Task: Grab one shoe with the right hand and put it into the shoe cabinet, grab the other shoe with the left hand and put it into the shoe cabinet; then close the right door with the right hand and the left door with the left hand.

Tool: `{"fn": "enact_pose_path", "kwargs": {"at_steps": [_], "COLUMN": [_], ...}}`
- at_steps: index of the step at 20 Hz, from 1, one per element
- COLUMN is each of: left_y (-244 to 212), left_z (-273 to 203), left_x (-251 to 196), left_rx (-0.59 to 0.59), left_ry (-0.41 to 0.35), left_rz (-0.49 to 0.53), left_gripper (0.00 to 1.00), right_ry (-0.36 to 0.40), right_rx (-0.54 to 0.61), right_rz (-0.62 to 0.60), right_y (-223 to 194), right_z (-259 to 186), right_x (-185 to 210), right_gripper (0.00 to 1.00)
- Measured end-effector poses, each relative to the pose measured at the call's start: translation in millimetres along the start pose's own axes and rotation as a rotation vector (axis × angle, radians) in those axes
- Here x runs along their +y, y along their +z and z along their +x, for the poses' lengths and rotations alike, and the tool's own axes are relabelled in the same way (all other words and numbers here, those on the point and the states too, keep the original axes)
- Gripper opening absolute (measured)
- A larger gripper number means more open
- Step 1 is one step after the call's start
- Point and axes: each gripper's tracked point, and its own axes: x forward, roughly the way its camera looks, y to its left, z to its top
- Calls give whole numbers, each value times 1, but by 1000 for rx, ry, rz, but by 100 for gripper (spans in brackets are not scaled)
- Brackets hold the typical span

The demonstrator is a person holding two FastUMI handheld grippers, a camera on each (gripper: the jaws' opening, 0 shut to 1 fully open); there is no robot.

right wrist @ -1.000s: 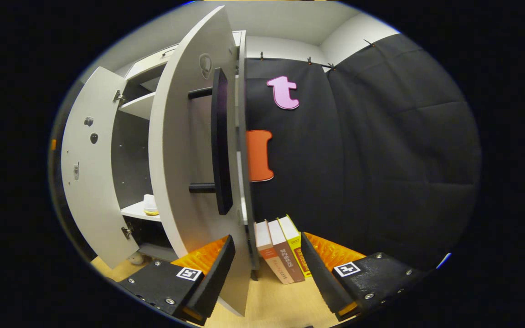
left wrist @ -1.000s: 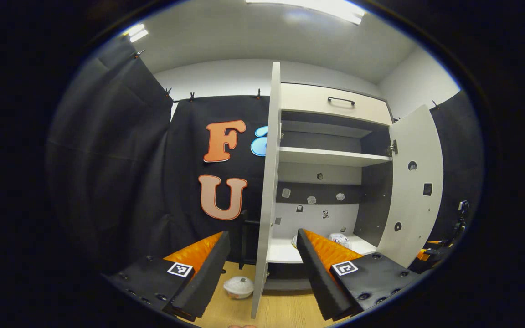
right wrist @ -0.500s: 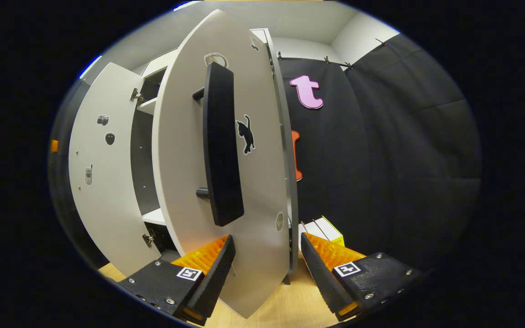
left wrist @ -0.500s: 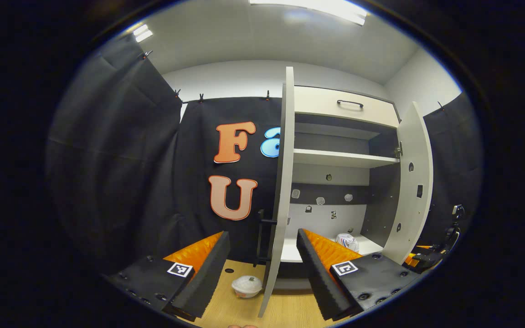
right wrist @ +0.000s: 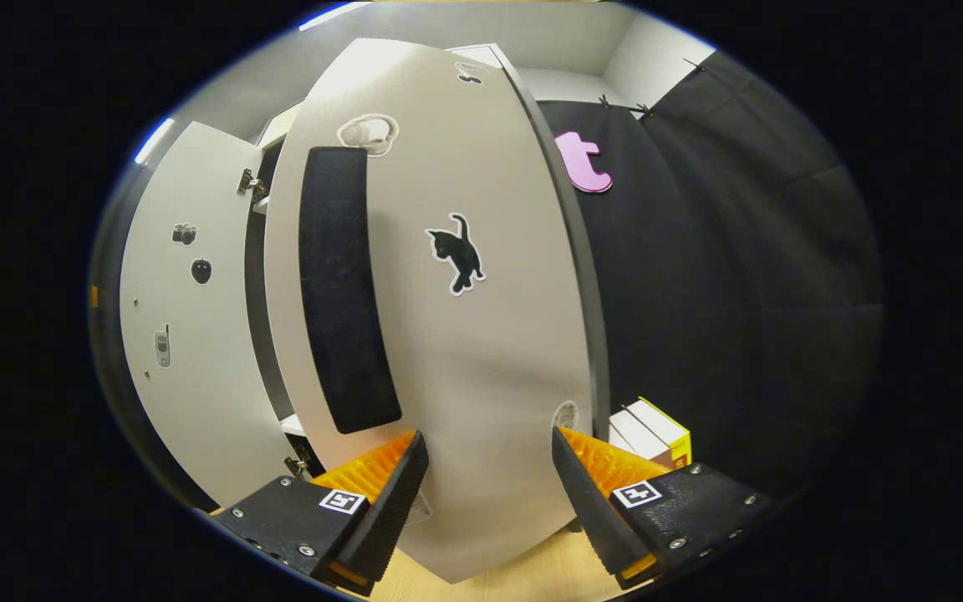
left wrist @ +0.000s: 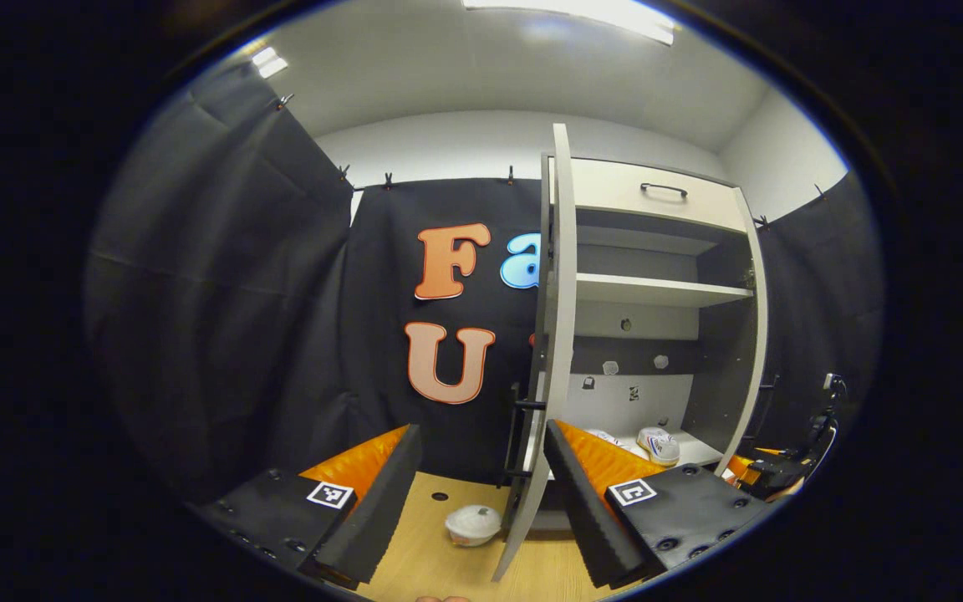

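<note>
In the left gripper view the shoe cabinet point(left wrist: 657, 251) stands tall. Its left door point(left wrist: 552, 334) is edge-on toward the camera; two shoes point(left wrist: 657, 445) lie on the bottom shelf, their heading unclear. The left gripper point(left wrist: 481, 493) has jaws wide apart, holding nothing. The right gripper point(right wrist: 486, 493) is likewise spread and empty before the right door point(right wrist: 448, 334), which bears a cat sticker point(right wrist: 458, 255) and an upright black handle point(right wrist: 343, 288).

Shoe cabinet point(left wrist: 657, 288): one. Doors: two, left door point(left wrist: 555, 334) and right door point(right wrist: 448, 318). Shoes on the bottom shelf: two, one shoe point(left wrist: 659, 445) and the other shoe point(left wrist: 607, 436) partly hidden. Drawer handle point(left wrist: 664, 189): one. Door handle point(right wrist: 346, 288): one black bar. White bowl point(left wrist: 473, 525) on the floor: one. Books point(right wrist: 653, 428): at least two. Cat sticker point(right wrist: 458, 253): one.
</note>
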Motion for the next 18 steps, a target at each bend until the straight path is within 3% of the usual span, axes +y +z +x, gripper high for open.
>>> {"fn": "enact_pose_path", "kwargs": {"at_steps": [4, 9, 18], "left_y": [-3, -15, -74], "left_z": [0, 4, 24], "left_x": [16, 32, 41], "left_rx": [5, 32, 98], "left_ry": [30, 44, 23], "left_rz": [9, 8, 32], "left_gripper": [95, 95, 95], "right_ry": [-2, -18, -71], "right_rx": [0, 28, 78], "right_rz": [-70, -57, -95], "right_y": [-2, -1, 1], "right_z": [7, 12, 17], "right_x": [0, 0, 1], "right_gripper": [92, 92, 92]}}
